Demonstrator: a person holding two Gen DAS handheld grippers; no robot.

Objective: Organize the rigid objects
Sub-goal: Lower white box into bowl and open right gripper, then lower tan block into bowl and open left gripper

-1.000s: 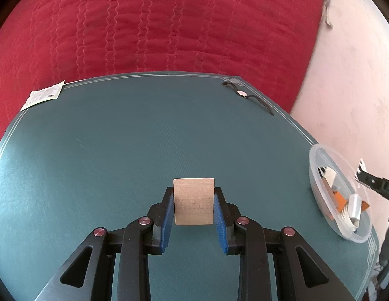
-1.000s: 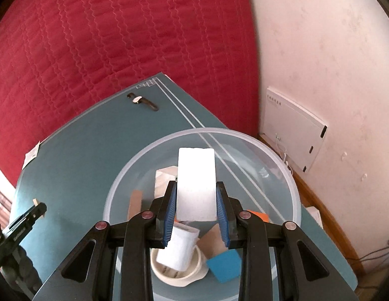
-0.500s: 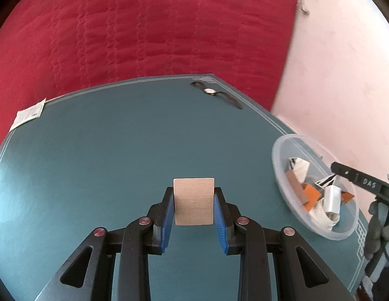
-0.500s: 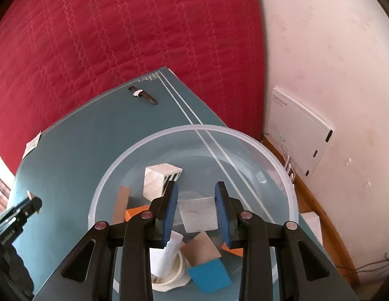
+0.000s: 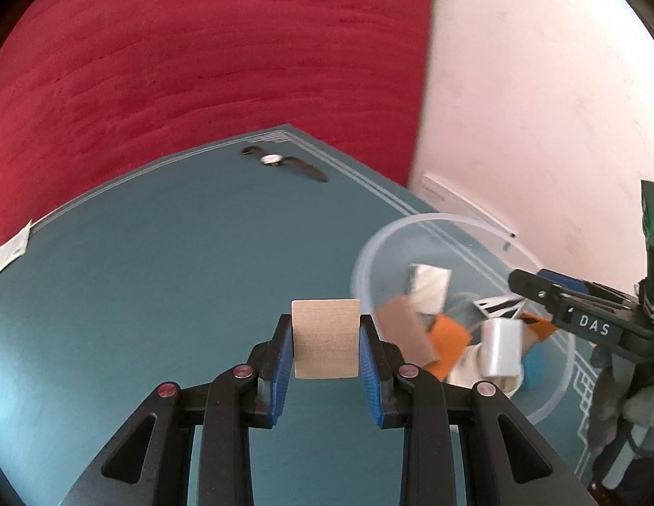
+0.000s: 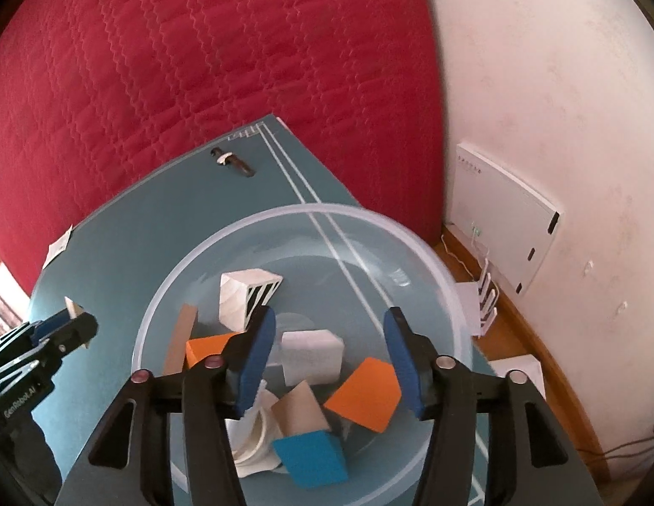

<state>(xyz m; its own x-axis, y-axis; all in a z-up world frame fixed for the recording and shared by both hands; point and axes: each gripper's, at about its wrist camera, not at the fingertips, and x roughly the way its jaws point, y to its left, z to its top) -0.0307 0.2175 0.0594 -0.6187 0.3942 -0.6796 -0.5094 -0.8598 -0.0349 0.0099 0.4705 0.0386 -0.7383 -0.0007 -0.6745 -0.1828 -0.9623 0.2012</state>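
Note:
My left gripper [image 5: 326, 337] is shut on a pale wooden block [image 5: 325, 339], held above the teal table just left of the clear plastic bowl [image 5: 411, 227]. In the right wrist view that gripper [image 6: 74, 320] shows at the left edge with the block [image 6: 71, 307]. My right gripper [image 6: 329, 333] hangs over the bowl [image 6: 225, 232] with its jaws opening and nothing gripped. A white block [image 6: 312, 356] lies in the bowl below the jaws, among orange [image 6: 365, 394], blue [image 6: 312, 457], tan and white pieces. The right gripper [image 5: 538, 286] enters the left wrist view from the right.
A wristwatch [image 5: 280, 162] lies near the table's far corner. A white paper tag [image 5: 10, 251] sits at the left edge. A red quilted cover [image 6: 200, 63] rises behind the table. A white flat device [image 6: 504, 211] leans on the wall at the right.
The right gripper's jaws let go of the white block, which dropped into the bowl, and they spread wider. The left gripper carried the wooden block rightward, closer to the bowl.

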